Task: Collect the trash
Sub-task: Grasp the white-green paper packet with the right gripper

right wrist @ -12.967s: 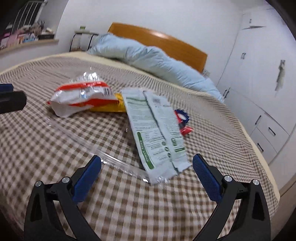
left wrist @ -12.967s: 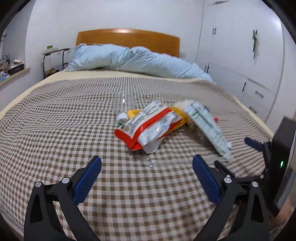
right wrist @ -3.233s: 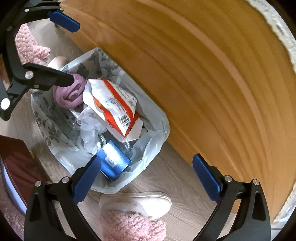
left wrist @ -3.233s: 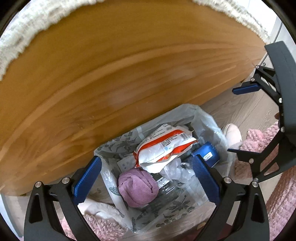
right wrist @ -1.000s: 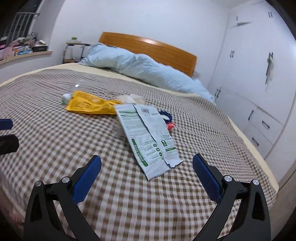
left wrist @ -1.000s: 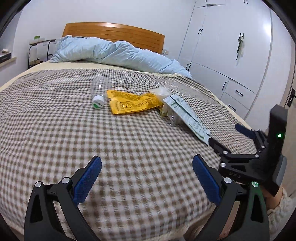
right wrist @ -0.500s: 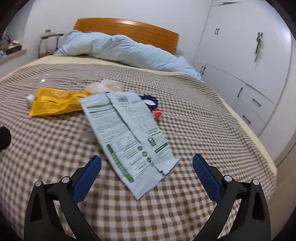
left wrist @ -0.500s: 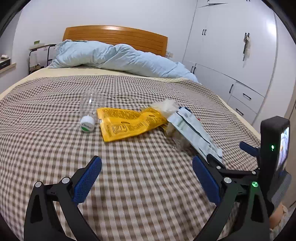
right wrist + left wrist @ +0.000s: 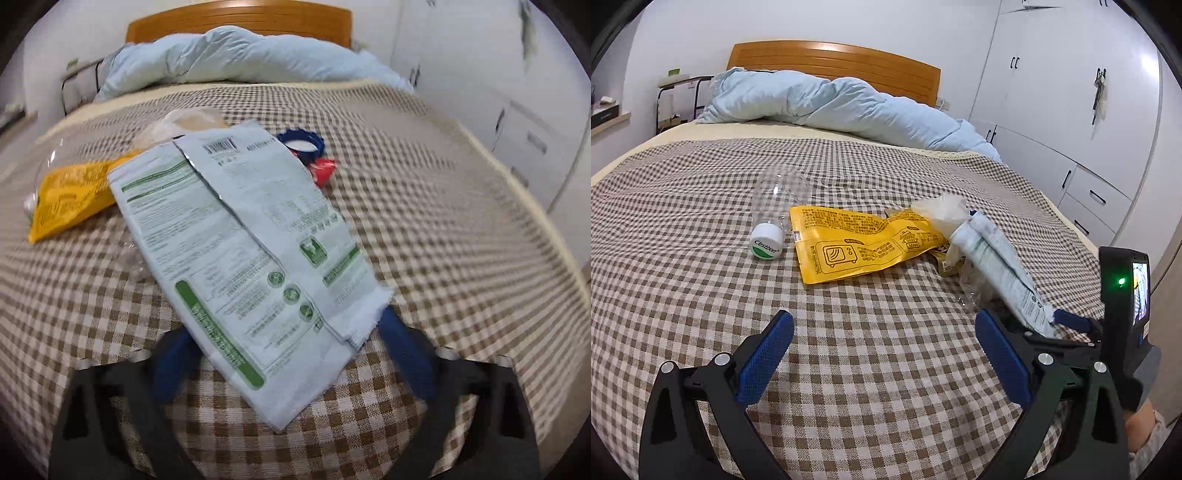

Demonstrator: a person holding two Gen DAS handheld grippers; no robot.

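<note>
Left gripper (image 9: 882, 360) hung idle, jaws wide and empty, near the clear plastic bottle (image 9: 774, 206) and yellow foil pouch (image 9: 860, 243). Right gripper (image 9: 291, 360) straddled the pale green-printed wrapper (image 9: 240, 251), jaws just closing, not yet pinching; best pinched at its near edge, clear of cloth. Brown checked bedspread (image 9: 683, 295), blue duvet (image 9: 831, 107), white wardrobes (image 9: 1052, 92) rightward.

Bottle (image 9: 772, 214) left of pouch (image 9: 864, 243), packet (image 9: 1001, 269) right, on bedspread (image 9: 701, 295)
</note>
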